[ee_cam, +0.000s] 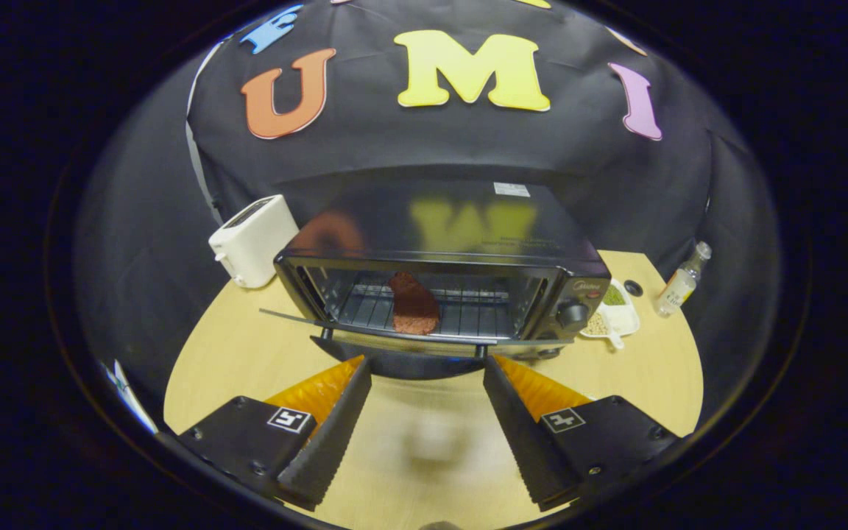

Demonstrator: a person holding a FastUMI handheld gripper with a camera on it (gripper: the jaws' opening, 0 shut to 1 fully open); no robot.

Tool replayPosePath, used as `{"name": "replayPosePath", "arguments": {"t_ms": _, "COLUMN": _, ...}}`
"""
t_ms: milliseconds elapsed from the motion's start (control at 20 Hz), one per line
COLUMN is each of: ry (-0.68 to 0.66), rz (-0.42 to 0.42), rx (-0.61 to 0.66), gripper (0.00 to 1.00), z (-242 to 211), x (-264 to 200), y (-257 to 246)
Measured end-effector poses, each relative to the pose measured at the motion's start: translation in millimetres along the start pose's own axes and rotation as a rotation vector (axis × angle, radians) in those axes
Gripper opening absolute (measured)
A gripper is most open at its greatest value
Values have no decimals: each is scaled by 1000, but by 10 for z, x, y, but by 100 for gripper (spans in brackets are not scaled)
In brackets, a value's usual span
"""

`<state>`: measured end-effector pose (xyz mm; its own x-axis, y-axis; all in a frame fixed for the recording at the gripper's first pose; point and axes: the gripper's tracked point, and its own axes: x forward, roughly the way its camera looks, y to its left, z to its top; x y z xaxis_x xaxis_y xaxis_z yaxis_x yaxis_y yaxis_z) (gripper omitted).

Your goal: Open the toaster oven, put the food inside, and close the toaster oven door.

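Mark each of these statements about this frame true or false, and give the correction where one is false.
1. The toaster oven door is closed. False: it hangs open, folded down toward the gripper.
2. The food, a reddish-brown piece, lies on the rack inside the oven. True.
3. The gripper is shut on the door handle. False: its fingers stand spread apart with nothing between them, and the handle lies just ahead of them.
4. A white toaster stands beside the oven on the table. True.
5. A small bottle stands on top of the oven. False: it stands on the table, beyond a white dish.
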<state>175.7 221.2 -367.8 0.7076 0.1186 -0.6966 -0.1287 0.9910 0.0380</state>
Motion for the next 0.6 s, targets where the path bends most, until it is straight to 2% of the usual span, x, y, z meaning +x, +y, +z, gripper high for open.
{"name": "replayPosePath", "arguments": {"t_ms": 250, "ry": -14, "rz": -23, "rx": 29, "gripper": 98, "z": 94, "x": 118, "y": -101}}
{"name": "replayPosePath", "arguments": {"t_ms": 600, "ry": -24, "rz": -13, "rx": 20, "gripper": 99, "z": 126, "x": 9, "y": -115}}
